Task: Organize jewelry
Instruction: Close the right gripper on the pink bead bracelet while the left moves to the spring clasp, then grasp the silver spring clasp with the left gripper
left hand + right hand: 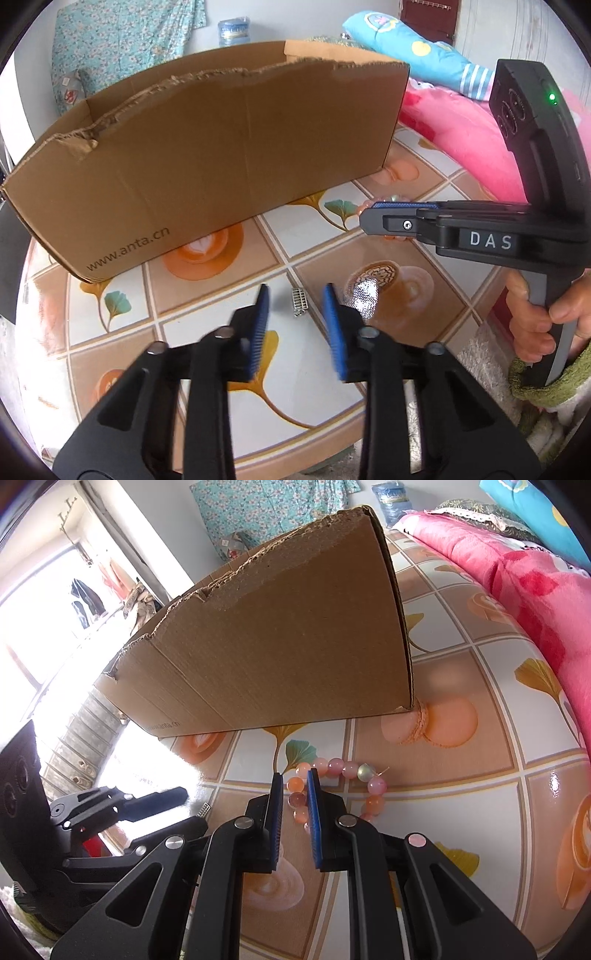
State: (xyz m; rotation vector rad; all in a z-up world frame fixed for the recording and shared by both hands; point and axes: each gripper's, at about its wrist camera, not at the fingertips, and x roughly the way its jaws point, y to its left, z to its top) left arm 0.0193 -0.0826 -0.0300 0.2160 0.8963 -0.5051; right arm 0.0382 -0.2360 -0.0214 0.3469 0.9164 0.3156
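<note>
Both fisheye views are bright with daylight. In the right wrist view the window (44, 602) at left is blown out to white, washing the edge around it. Glare glints on the glossy tablecloth (480, 794), and a bright patch shines at (364, 295). Straight lines bow strongly toward the dark circular rims. The cardboard box (221, 155) front sits in soft shade

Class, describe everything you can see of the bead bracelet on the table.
The bead bracelet is a loop of round, glossy, translucent-looking beads in pink, peach and orange, with one pale green bead. It lies flat on the patterned tabletop, in front of the cardboard box. The right gripper straddles its left side, jaws not closed.
</note>
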